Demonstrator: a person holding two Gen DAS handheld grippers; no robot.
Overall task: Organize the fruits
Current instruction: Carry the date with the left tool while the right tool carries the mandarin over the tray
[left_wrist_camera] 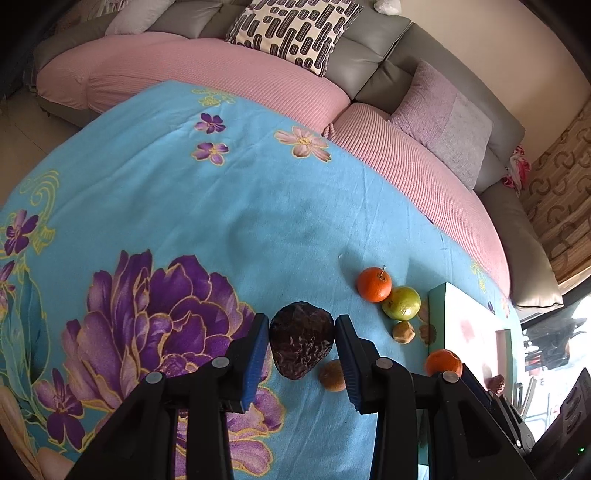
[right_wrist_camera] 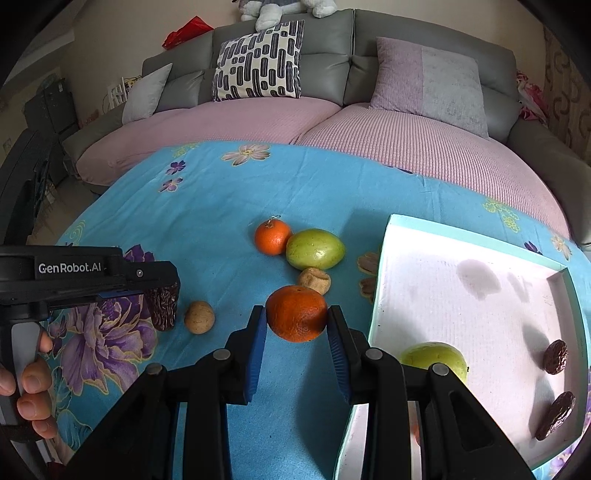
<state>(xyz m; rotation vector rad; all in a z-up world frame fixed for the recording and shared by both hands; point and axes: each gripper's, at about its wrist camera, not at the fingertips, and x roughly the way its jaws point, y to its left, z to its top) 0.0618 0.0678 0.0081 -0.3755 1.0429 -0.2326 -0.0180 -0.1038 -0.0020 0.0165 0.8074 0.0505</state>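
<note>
Two grippers are each pinching fruit: the left gripper (left_wrist_camera: pixel 301 341) is clamping a wrinkled dark date (left_wrist_camera: pixel 301 338), long axis toward 6 o'clock; the right gripper (right_wrist_camera: pixel 297 325) is squeezing an orange (right_wrist_camera: pixel 296 313), with the tray (right_wrist_camera: pixel 384 280) lying at 3 o'clock, nearer this hand.

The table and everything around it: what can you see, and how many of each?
oranges: two, orange; one between the right jaws, one on the cloth.
green fruits: two; one beside the far orange, one in the tray.
dates: three, dark brown, wrinkled; one between the left jaws, two in the tray.
tan round fruits: two, on the cloth.
tray: one, white, teal rim, right.
tablecloth: blue, purple flowers.
sofa: grey, with cushions.
left gripper: black, blue pads.
right gripper: same.
</note>
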